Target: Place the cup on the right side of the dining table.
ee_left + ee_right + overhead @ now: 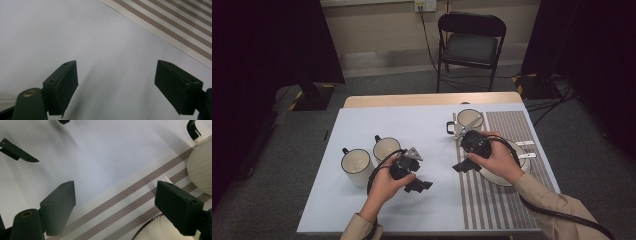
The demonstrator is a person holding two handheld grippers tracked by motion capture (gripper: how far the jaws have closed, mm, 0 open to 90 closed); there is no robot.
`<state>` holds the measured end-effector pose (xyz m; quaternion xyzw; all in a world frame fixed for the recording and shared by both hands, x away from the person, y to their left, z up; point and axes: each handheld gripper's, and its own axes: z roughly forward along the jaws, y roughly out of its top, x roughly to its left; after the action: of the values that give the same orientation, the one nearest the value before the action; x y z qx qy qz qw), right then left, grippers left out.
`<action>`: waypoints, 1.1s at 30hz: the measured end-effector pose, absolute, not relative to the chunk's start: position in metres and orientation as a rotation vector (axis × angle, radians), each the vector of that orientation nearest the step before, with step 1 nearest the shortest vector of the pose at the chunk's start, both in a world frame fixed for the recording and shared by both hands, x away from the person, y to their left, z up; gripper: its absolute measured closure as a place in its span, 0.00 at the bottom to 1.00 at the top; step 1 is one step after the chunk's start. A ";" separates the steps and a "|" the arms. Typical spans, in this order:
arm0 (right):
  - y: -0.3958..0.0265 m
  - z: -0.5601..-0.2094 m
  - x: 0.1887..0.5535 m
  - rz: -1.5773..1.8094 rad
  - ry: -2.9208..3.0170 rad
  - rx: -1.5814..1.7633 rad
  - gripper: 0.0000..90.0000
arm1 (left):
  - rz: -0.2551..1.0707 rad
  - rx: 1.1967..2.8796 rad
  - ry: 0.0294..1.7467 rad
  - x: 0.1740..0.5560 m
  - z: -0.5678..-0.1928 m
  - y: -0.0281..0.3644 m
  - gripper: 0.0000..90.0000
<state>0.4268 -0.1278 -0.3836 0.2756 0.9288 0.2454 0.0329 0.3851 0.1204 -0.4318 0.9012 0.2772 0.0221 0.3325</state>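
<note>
**Both grippers hanging wide open over the table, nothing picked up**

Standing here looking at the setup: the person has the left gripper (418, 185) over the bare pale-blue part of the table (362, 125), near the middle. Its jaws are spread wide with nothing between them, just tabletop underneath in the left gripper view (116, 87).

The right gripper (463, 166) is over the left edge of the striped mat (512, 125), jaws also spread apart and empty (115, 207). The right hand (494, 162) sits above a white plate (524, 167) with a dark rim that lies on the mat.

Three white mugs with black rims and handles are out. Two stand side by side on the blue surface, just left of the left gripper: one (355, 166) nearer the table's left edge, one (386, 148) next to it. The third mug (468, 121) stands at the far left corner of the mat, beyond the right gripper.

A black folding chair (471, 42) stands behind the table.
</note>
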 end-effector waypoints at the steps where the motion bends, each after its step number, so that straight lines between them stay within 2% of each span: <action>1: -0.128 -0.383 0.426 0.758 2.859 0.849 0.18 | 0.059 2.354 0.725 0.385 -0.432 0.121 0.21; 33: -0.129 -0.391 0.410 0.786 2.881 0.819 0.18 | 0.090 2.368 0.720 0.362 -0.434 0.144 0.20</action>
<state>0.4099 -0.1289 -0.3912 0.2644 0.9302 0.2538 0.0224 0.3622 0.1441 -0.4340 0.9038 0.2749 0.0343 0.3263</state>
